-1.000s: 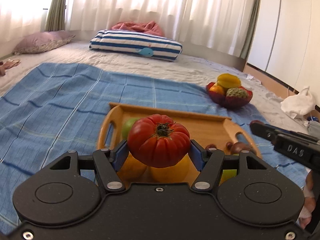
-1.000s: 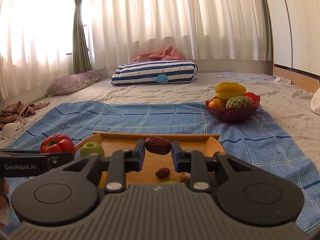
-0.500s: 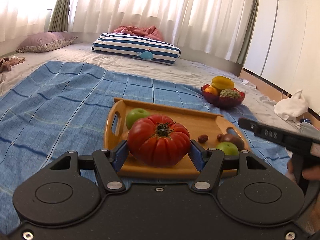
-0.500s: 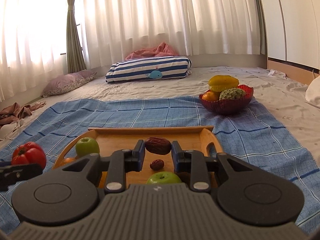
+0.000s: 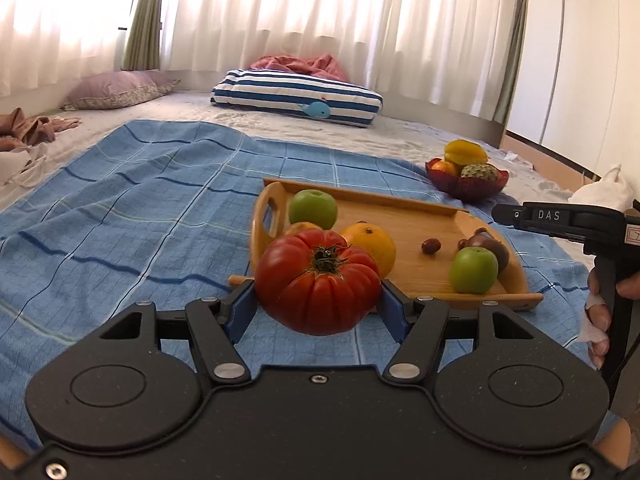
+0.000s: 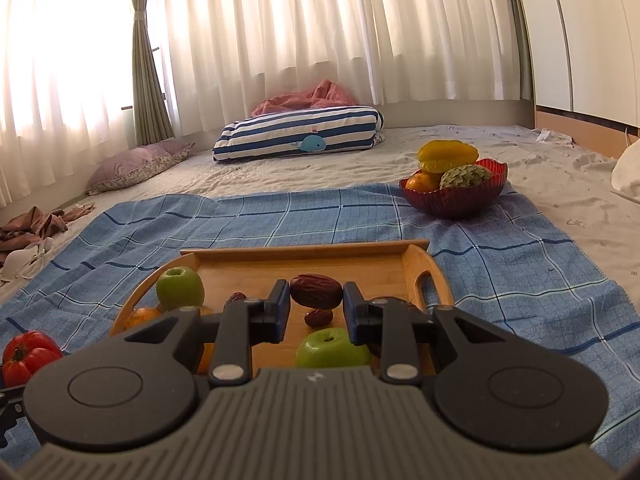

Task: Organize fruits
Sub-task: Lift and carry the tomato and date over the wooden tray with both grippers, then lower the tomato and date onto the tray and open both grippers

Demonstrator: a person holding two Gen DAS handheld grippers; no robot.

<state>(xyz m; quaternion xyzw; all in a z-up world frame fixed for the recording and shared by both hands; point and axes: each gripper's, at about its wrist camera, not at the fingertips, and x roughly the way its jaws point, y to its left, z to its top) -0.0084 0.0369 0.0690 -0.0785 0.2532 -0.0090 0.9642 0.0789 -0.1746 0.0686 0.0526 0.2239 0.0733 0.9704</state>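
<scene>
While a ribbed red tomato [image 5: 318, 282] sits clamped between the blue pads of the left hand-held gripper [image 5: 318, 308], it hangs above the blue checked blanket [image 5: 120, 208], just short of the near edge of the wooden tray [image 5: 424, 268]. The right hand-held gripper [image 6: 316, 306] grips a wrinkled brown date [image 6: 316, 291], held above the same tray. On the tray lie two green apples [image 5: 313, 209] [image 5: 474, 270], an orange [image 5: 370, 246], loose dates [image 5: 431, 245] and a dark fruit partly hidden behind the nearer apple. Further back, at the blanket's far corner, a red bowl [image 6: 454, 198] already holds a yellow starfruit, an orange fruit and a scaly green one. Both pieces appear to be mid-carry, lifted for sorting, most likely toward the bowl. The next move would call for a steady carry across the blanket and a gentle release, since the tomato looks soft and the bowl is already heaped.
</scene>
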